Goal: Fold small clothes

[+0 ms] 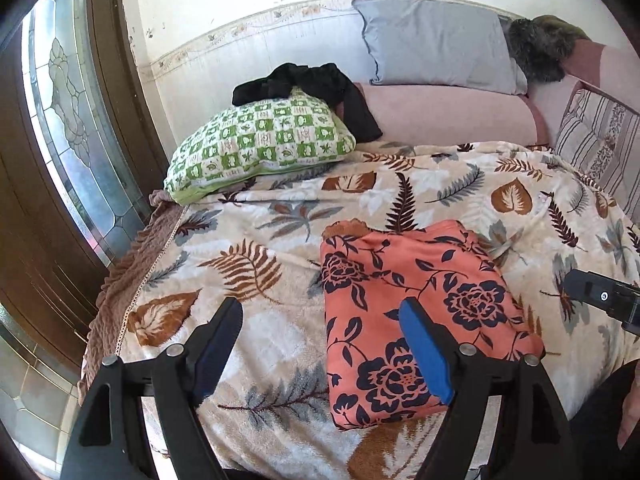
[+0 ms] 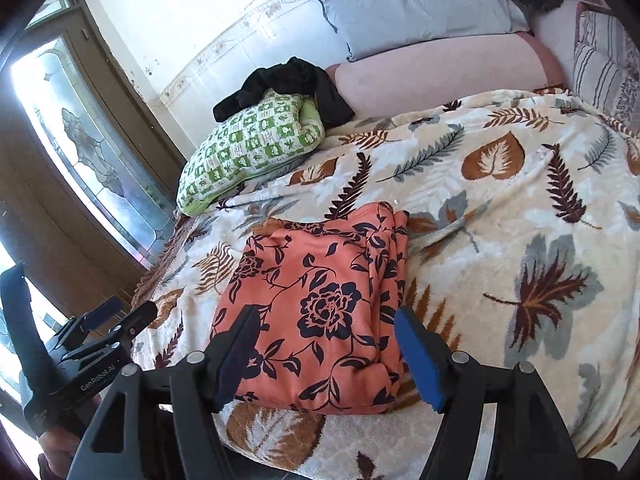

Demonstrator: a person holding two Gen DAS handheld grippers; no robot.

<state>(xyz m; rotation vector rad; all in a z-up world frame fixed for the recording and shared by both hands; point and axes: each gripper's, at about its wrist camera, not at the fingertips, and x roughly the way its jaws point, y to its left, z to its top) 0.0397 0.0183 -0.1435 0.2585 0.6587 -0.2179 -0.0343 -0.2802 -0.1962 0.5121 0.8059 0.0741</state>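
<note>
on the blanket, folded orange garment

The right gripper sits at six o'clock with its jaws spread wide and nothing between them, above the near edge of a folded orange cloth with dark flowers. The cloth lies flat on a leaf-patterned blanket, its layered edges stacked along the three o'clock side. At eight o'clock the left gripper hangs beside the bed edge, apart from the cloth; whether it is parted cannot be told. Toward eleven o'clock rests a green checked pillow with a black garment draped over its top. A grey pillow leans at twelve o'clock
</note>
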